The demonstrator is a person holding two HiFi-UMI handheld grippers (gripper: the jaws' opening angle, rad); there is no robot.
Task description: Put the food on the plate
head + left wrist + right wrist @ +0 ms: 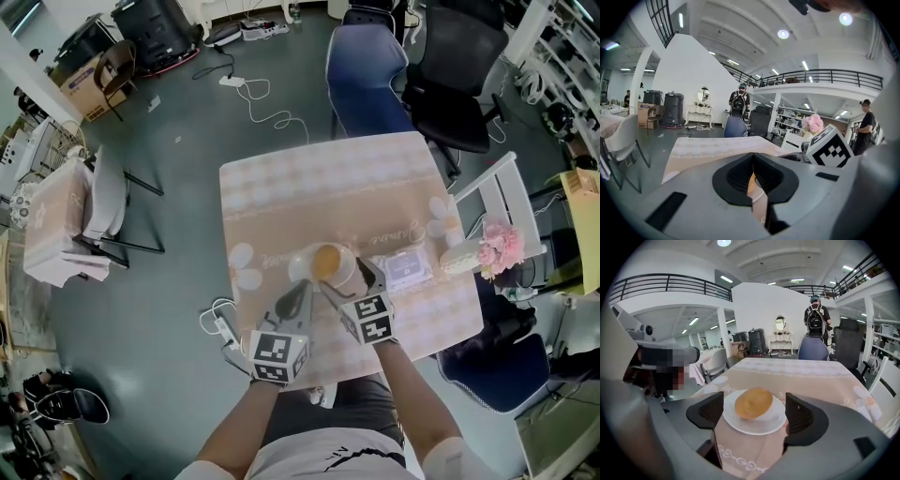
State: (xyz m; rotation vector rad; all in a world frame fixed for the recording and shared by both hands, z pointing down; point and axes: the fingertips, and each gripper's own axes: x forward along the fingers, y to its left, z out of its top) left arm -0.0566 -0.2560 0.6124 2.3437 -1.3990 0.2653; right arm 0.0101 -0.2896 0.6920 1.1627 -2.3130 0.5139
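A round golden bun lies on a white plate at the near middle of the table. In the right gripper view the bun rests in the middle of the plate. My right gripper is open just near of the plate, and its jaws frame the plate without touching the bun. My left gripper points at the plate's near left edge. Its pads meet at the tip with nothing between them, so it is shut.
A clear plastic box stands to the right of the plate, with a pale wrapped item and pink flowers at the table's right edge. The table carries a pink checked cloth. Chairs stand beyond it.
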